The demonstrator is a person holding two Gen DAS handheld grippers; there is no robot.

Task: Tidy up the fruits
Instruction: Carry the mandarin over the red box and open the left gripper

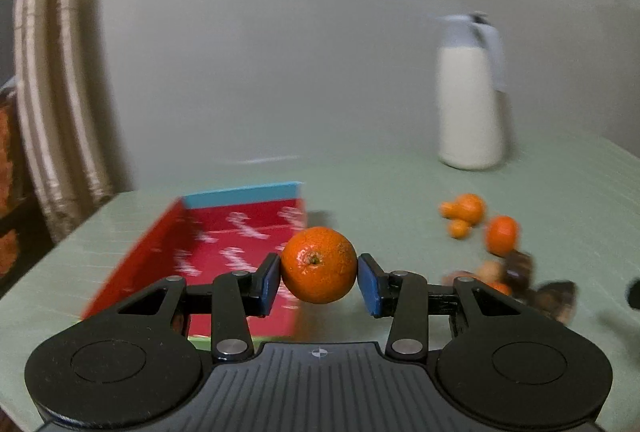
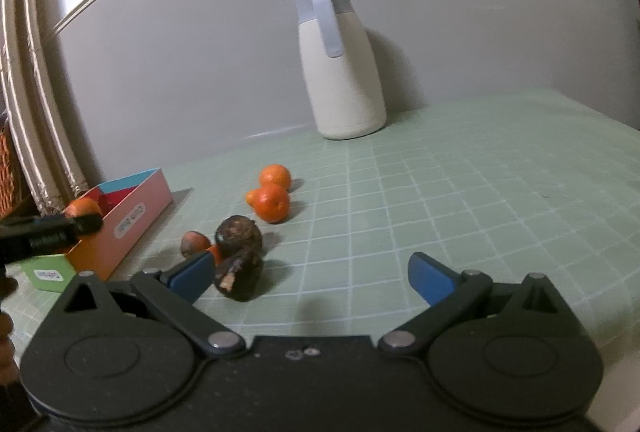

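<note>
My left gripper (image 1: 319, 278) is shut on an orange tangerine (image 1: 319, 264) and holds it in the air by the near right corner of a red open box (image 1: 224, 244). In the right wrist view the same gripper (image 2: 86, 218) and tangerine (image 2: 82, 208) hang over that box (image 2: 128, 220). My right gripper (image 2: 310, 278) is open and empty, low over the table. Dark brown fruits (image 2: 239, 238) lie just ahead of its left finger (image 2: 192, 276). Loose tangerines (image 2: 272, 203) lie further back; they also show in the left wrist view (image 1: 500, 234).
A white thermos jug (image 2: 340, 71) with a grey-blue lid stands at the back by the wall. The table has a pale green gridded mat (image 2: 460, 191). A green box (image 2: 50, 274) sits beside the red one. A curtain (image 2: 32, 111) hangs at the left.
</note>
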